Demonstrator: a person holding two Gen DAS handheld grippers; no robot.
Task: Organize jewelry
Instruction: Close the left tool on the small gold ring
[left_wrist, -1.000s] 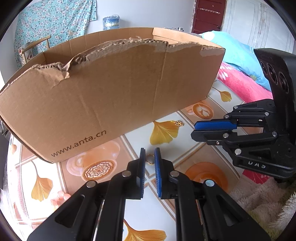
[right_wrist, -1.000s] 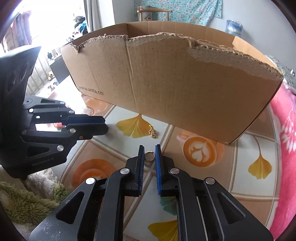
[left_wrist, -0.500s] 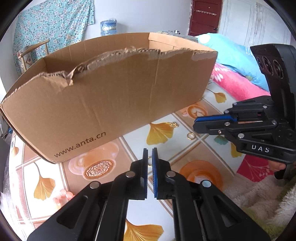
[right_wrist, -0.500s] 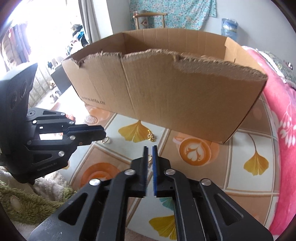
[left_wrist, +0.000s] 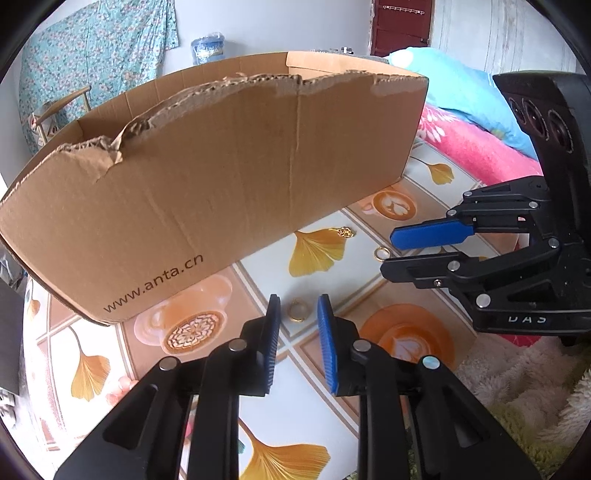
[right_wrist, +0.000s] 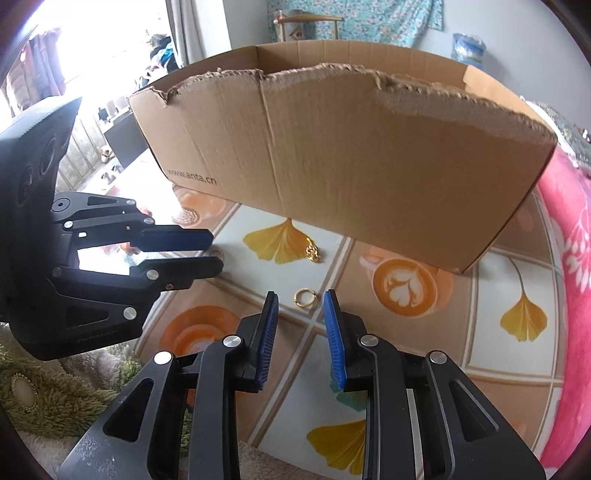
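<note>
Both the left hand-held gripper (left_wrist: 297, 312) and right hand-held gripper (right_wrist: 299, 306), jaws just opening and empty, each had a gold ring (left_wrist: 299, 309) (right_wrist: 304, 296) on the tabletop (left_wrist: 369, 291) ahead between its tips; each should descend squarely before closing.

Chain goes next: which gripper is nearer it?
Right. The right gripper is just short of the chain, over a ring; the left gripper is farther aside, over a second ring. Both jaws have just been opening, rings ungripped between them.

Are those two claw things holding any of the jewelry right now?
No. Both jaws have just been opening; a gold ring lies loose before the left gripper, another ring before the right gripper.
</note>
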